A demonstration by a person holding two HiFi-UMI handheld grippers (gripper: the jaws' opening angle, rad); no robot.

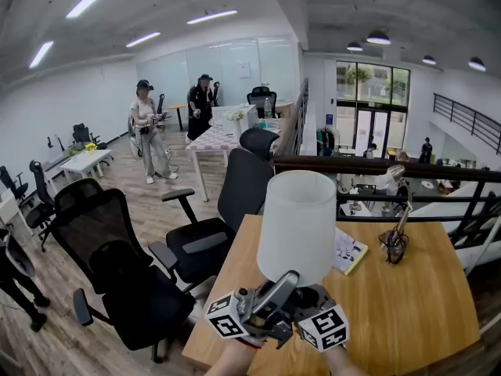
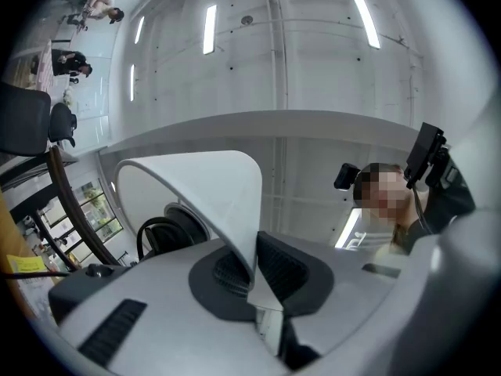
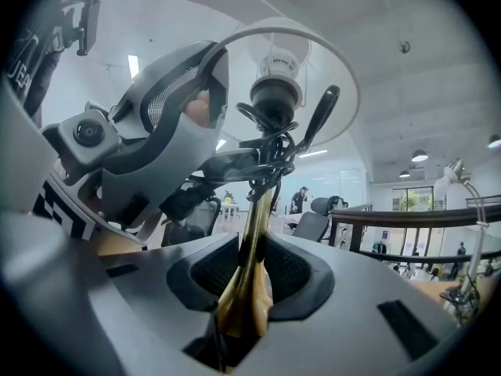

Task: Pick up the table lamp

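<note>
Close below the head camera, the left gripper [image 1: 275,290] and right gripper [image 1: 311,302] meet under the lamp [image 1: 297,225] and hold it upright over the near edge of the table [image 1: 407,312]; its foot is hidden. In the left gripper view the jaws are pressed together on the thin white wall of the shade [image 2: 211,186] at its lower rim. In the right gripper view the jaws are clamped on the brass stem [image 3: 252,241] below the bulb socket. Further along the table lie a booklet [image 1: 349,251] and a tangle of cables [image 1: 394,244]. Left of the table stand black chairs [image 1: 117,265]. Beyond them a dark railing [image 1: 368,167] crosses, and two people [image 1: 147,131] stand far off by other desks.
</note>
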